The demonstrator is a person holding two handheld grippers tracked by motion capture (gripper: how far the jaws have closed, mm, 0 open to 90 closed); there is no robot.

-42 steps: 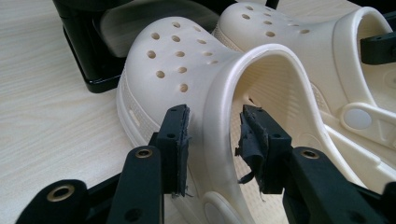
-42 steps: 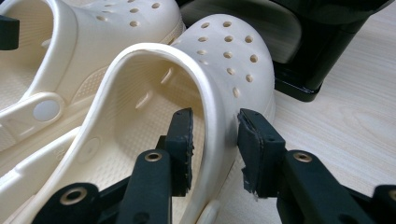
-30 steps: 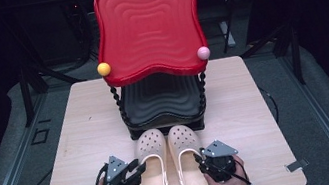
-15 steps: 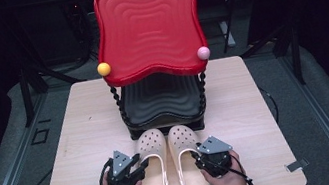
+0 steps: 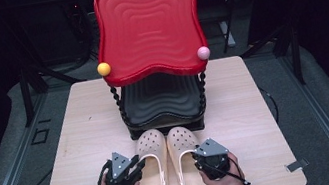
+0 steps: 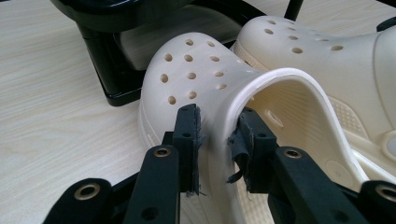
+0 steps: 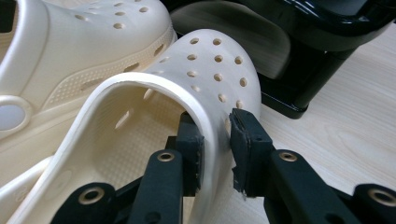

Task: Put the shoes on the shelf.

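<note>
Left tool [image 6: 218,135]: I've just closed it, clamping the left cream perforated foam clog's [image 6: 205,79] outer wall.
Right tool [image 7: 215,140]: likewise closed, gripping the right cream clog [image 7: 205,70].
Tip: I'd lift both evenly, clearing the black rack [image 5: 162,105].

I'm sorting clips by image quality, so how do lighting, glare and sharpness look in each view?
High view: soft, dark surroundings, lit table, sheen on the red tray. Left gripper view: sharp clog, even light. Right gripper view: crisp, glare on the black stand.

My left gripper [image 5: 124,172] and right gripper [image 5: 211,159], black fingers [image 6: 187,135] with frayed pads, brass-ringed screw holes, grey three-cornered plates on top, black cables trailing, hands seemingly bare.
</note>
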